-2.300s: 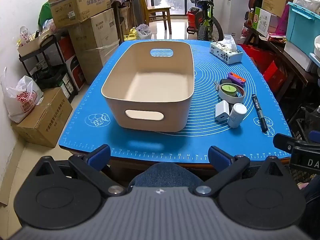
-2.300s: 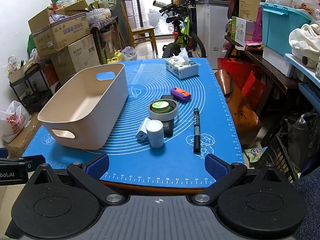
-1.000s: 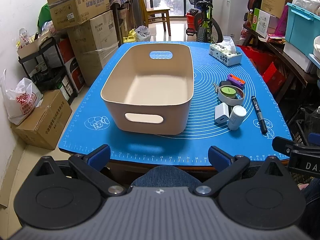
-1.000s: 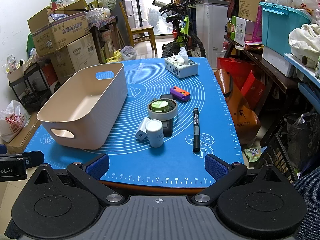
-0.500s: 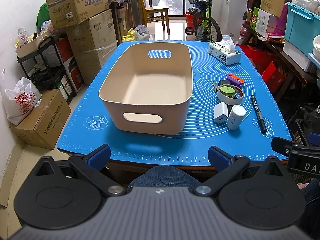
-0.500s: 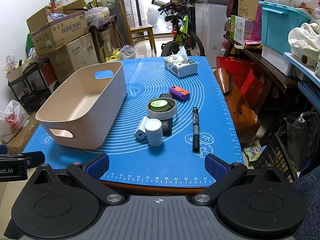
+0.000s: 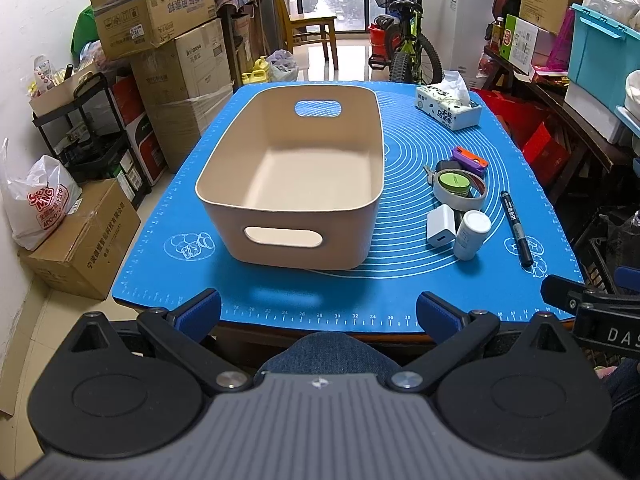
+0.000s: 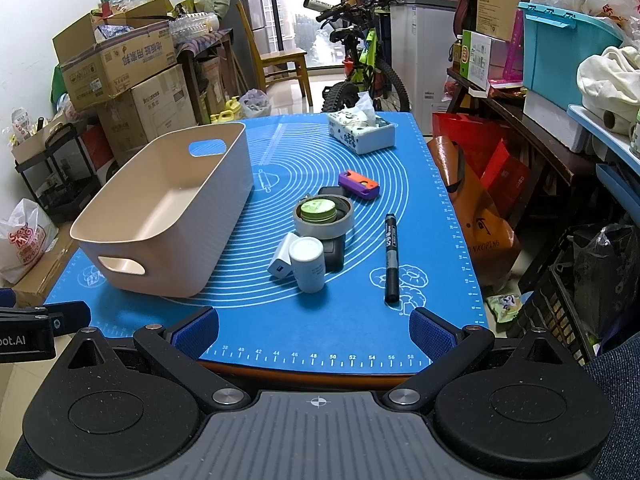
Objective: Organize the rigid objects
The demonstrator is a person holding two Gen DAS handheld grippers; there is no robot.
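The white bottle (image 8: 306,264) stands in the middle of the right wrist view, touching the white charger (image 8: 282,261). Your right gripper (image 8: 314,330) is wide open, like your left gripper (image 7: 318,310). Come straight down, squeeze gently, then drop it in the beige bin (image 8: 132,248).

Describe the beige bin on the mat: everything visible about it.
The beige bin is a rectangular tub of what looks like smooth matte plastic, with rounded corners and an oval handle cutout in each short end. It sits upright and empty on the blue mat, left of the small items. Nothing touches it but the mat.
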